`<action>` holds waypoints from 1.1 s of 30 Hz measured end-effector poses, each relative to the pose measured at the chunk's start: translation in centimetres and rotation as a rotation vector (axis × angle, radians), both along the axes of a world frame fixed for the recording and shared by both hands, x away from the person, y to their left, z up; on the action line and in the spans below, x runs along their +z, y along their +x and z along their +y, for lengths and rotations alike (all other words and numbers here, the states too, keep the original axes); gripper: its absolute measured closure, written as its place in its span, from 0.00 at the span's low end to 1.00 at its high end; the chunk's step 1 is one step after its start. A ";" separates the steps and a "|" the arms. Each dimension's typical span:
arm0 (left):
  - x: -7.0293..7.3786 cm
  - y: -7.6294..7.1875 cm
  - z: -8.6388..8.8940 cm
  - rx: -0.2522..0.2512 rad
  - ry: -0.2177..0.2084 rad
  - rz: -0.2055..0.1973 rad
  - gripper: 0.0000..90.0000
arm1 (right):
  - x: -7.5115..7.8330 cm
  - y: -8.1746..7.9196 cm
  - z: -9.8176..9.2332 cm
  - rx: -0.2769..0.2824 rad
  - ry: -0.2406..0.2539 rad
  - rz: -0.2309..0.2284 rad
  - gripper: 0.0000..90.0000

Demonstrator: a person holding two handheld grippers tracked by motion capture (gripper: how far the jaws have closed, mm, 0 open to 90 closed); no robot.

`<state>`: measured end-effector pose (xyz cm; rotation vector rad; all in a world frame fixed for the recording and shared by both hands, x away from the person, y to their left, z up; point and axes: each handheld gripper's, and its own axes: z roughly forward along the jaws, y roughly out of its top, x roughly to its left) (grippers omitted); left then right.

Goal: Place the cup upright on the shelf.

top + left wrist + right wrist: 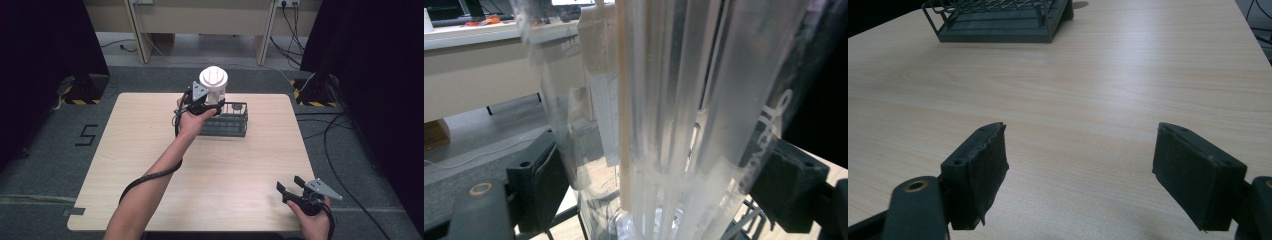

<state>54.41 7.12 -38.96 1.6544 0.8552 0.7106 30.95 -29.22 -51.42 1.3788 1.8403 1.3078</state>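
Nearest me, the right gripper (290, 188) idled with jaws released, while the left gripper (204, 103) clasped an upright clear cup of straws (214, 85) over the wire rack (235, 120).

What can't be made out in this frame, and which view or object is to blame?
- Clear container: whether its base rests in the wire rack or hangs above it; the left gripper and hand hide this in the high view.
- Printed lettering on the container: blurred and curved away in the left gripper view.
- Rack contents: too small in the high view, cut off by the top edge in the right gripper view.
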 end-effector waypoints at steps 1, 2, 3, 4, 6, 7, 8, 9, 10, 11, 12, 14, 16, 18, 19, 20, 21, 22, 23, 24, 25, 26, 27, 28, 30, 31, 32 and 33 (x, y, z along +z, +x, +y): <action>-0.1 0.2 -0.1 0.004 0.002 0.004 0.20 | 0.0 0.0 0.0 0.000 0.000 0.001 0.25; -0.2 0.4 -0.2 0.007 0.005 0.007 0.20 | 0.0 0.0 0.0 0.000 -0.001 0.002 0.25; -0.2 0.4 -0.2 0.007 0.005 0.007 0.20 | 0.0 0.0 0.0 0.000 -0.001 0.002 0.25; -0.4 0.6 -0.2 0.011 0.006 0.012 0.20 | 0.0 0.0 0.0 0.001 -0.002 0.002 0.25; -0.8 0.9 -0.5 0.020 0.011 0.021 0.20 | 0.0 0.0 0.0 0.002 -0.002 0.002 0.25; -1.0 1.0 -0.6 0.022 0.014 0.026 0.20 | 0.0 0.0 0.0 0.003 -0.006 0.000 0.25; -1.1 1.1 -0.7 0.024 0.016 0.029 0.20 | 0.0 0.0 0.0 0.003 -0.006 -0.001 0.25; -1.2 1.1 -0.8 0.027 0.017 0.031 0.20 | 0.0 0.0 -0.1 0.004 -0.005 -0.001 0.25; -1.2 1.1 -0.8 0.027 0.017 0.031 0.20 | 0.0 0.0 -0.1 0.004 -0.005 -0.001 0.25; -1.4 1.2 -0.9 0.028 0.018 0.032 0.20 | 0.0 0.0 -0.1 0.004 -0.005 -0.001 0.25; -1.5 1.3 -1.0 0.030 0.017 0.034 0.20 | 0.0 0.0 -0.1 0.004 -0.005 -0.001 0.25; -1.6 1.4 -1.1 0.034 0.015 0.037 0.20 | 0.0 0.0 -0.1 0.004 -0.005 -0.001 0.25; -1.7 1.5 -1.3 0.036 0.012 0.042 0.20 | 0.0 0.1 -0.1 0.004 -0.004 0.000 0.25; -1.8 1.6 -1.4 0.038 0.017 0.043 0.20 | 0.0 0.0 0.0 0.004 -0.003 0.000 0.25; -1.8 1.7 -1.5 0.038 0.015 0.045 0.20 | 0.0 0.0 0.0 0.004 -0.003 0.000 0.25; -1.9 1.7 -1.5 0.040 0.014 0.045 0.20 | 0.0 0.0 -0.1 0.005 -0.003 0.001 0.25; -1.9 1.8 -1.6 0.041 0.014 0.047 0.20 | 0.0 0.0 -0.1 0.005 -0.003 0.001 0.25; -2.0 1.9 -1.7 0.042 0.013 0.050 0.20 | 0.0 0.0 -0.1 0.005 -0.003 0.001 0.25; -2.0 1.9 -1.7 0.042 0.013 0.050 0.20 | 0.0 0.0 -0.1 0.005 -0.003 0.001 0.25; -2.1 2.0 -1.7 0.043 0.014 0.053 0.20 | 0.0 0.0 -0.1 0.005 -0.003 0.001 0.25; -2.2 2.1 -1.8 0.044 0.016 0.055 0.20 | 0.0 0.0 0.0 0.005 0.001 0.004 0.25; -2.3 2.1 -1.8 0.044 0.015 0.058 0.20 | 0.0 0.0 0.0 0.005 0.001 0.005 0.25; -2.5 2.2 -1.9 0.047 0.017 0.062 0.20 | 0.0 0.0 0.0 0.005 0.002 0.005 0.25; -2.6 2.2 -2.0 0.047 0.016 0.065 0.20 | 0.0 0.0 0.0 0.005 0.003 0.004 0.25; -2.8 2.3 -2.2 0.047 0.020 0.070 0.20 | 0.0 0.1 -0.1 0.006 0.004 0.004 0.25; -2.9 2.4 -2.2 0.048 0.021 0.073 0.20 | 0.0 0.1 -0.1 0.007 0.004 0.004 0.25; -2.9 2.4 -2.2 0.048 0.021 0.073 0.20 | 0.0 0.1 -0.1 0.007 0.004 0.004 0.25; -3.0 2.4 -2.3 0.049 0.023 0.078 0.20 | 0.0 0.1 -0.1 0.006 0.004 0.005 0.25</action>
